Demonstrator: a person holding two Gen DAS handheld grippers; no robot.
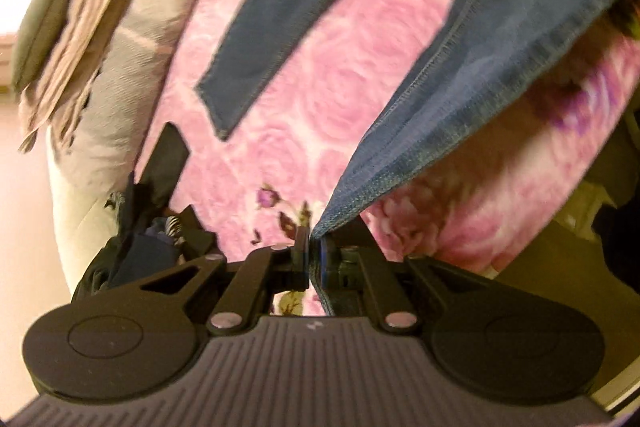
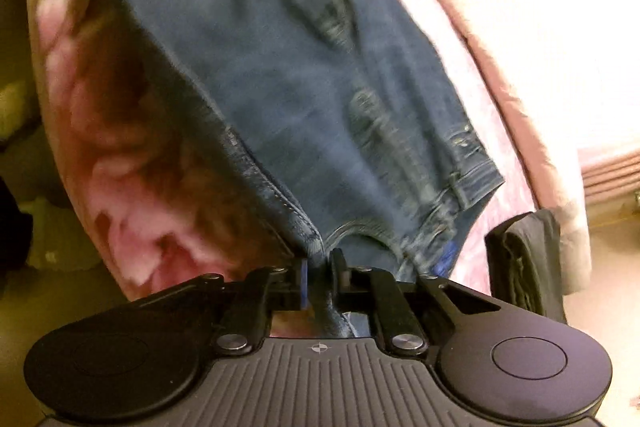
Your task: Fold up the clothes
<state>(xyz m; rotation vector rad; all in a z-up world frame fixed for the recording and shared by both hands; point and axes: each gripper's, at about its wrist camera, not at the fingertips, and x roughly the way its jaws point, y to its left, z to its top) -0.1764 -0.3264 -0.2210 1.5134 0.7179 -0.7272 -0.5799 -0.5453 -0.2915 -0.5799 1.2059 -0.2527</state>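
A pair of blue jeans [image 1: 500, 39] lies spread over a pink rose-patterned blanket [image 1: 340, 75]. My left gripper [image 1: 314, 251] is shut on a hemmed edge of the jeans and lifts it off the blanket. One jeans leg [image 1: 280, 7] lies flat further away. In the right wrist view the jeans [image 2: 300, 87] hang taut from my right gripper [image 2: 320, 275], which is shut on the waistband beside a pocket. The blanket [image 2: 120, 167] shows under the lifted denim.
Folded beige and olive clothes [image 1: 72, 39] are piled at the far left of the bed. A dark folded garment [image 2: 524, 259] lies at the bed's right edge. Dark items [image 1: 152, 227] sit near the left gripper. The floor [image 2: 24, 187] lies beyond the blanket's edge.
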